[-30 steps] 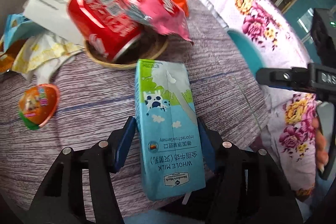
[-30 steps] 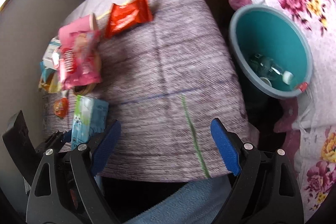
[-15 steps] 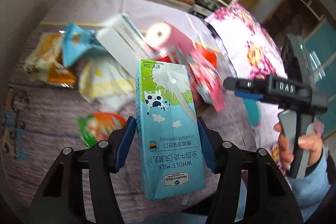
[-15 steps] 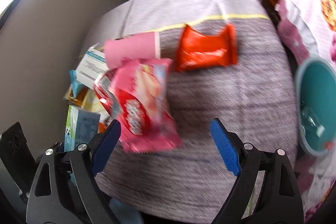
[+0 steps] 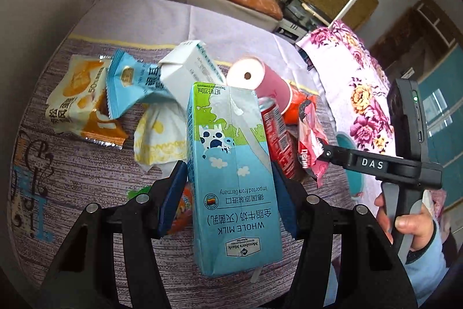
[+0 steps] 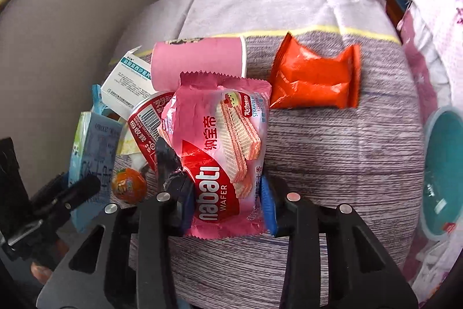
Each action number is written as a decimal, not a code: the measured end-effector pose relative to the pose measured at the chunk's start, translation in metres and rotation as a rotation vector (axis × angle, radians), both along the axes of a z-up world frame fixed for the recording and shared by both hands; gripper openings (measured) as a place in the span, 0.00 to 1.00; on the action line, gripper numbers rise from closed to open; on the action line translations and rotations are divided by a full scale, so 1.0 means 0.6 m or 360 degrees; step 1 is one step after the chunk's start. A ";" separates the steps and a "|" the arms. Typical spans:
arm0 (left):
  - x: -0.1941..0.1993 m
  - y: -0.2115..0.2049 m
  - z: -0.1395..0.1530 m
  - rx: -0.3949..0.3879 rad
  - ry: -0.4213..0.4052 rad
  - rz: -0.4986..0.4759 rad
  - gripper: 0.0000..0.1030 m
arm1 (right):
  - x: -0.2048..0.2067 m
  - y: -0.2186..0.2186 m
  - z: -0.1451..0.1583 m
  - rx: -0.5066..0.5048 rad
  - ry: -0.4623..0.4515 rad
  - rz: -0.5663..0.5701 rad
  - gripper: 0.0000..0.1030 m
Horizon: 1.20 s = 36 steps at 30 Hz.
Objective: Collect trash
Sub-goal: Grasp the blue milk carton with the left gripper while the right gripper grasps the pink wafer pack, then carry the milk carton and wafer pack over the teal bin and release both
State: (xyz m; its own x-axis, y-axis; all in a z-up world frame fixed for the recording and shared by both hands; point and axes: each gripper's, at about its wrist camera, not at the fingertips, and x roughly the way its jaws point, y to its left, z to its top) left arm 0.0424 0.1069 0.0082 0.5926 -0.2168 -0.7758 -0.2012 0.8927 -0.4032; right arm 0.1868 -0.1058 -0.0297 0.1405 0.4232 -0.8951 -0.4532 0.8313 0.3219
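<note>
In the left wrist view, the left gripper [image 5: 228, 190] holds a blue whole-milk carton [image 5: 231, 170] upright between its fingers at the frame's centre, above the littered tabletop [image 5: 72, 178]; the right gripper [image 5: 318, 146] enters from the right, at a pink wafer packet [image 5: 311, 146]. In the right wrist view, its jaws have just been closing and now pinch that packet's lower end at lower centre, over a red can [image 6: 146, 123]. The teal bin [image 6: 445, 178] sits at the right edge. Both pickups look done; next, I judge, each load must be carried to the bin and released.
</note>
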 end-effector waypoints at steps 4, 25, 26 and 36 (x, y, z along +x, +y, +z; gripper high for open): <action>0.008 -0.013 0.015 0.0013 -0.0031 -0.0018 0.58 | -0.003 -0.020 0.014 0.0026 -0.0006 -0.0026 0.35; 0.139 -0.294 0.059 0.0152 -0.0116 -0.0555 0.58 | 0.004 -0.297 0.074 0.0144 -0.0088 -0.0491 0.35; 0.150 -0.317 0.055 0.0160 -0.0106 -0.0595 0.58 | 0.005 -0.320 0.074 0.0150 -0.0093 -0.0533 0.35; 0.231 -0.483 0.003 0.0175 0.0034 -0.0853 0.58 | 0.017 -0.499 0.054 0.0211 -0.0088 -0.0855 0.35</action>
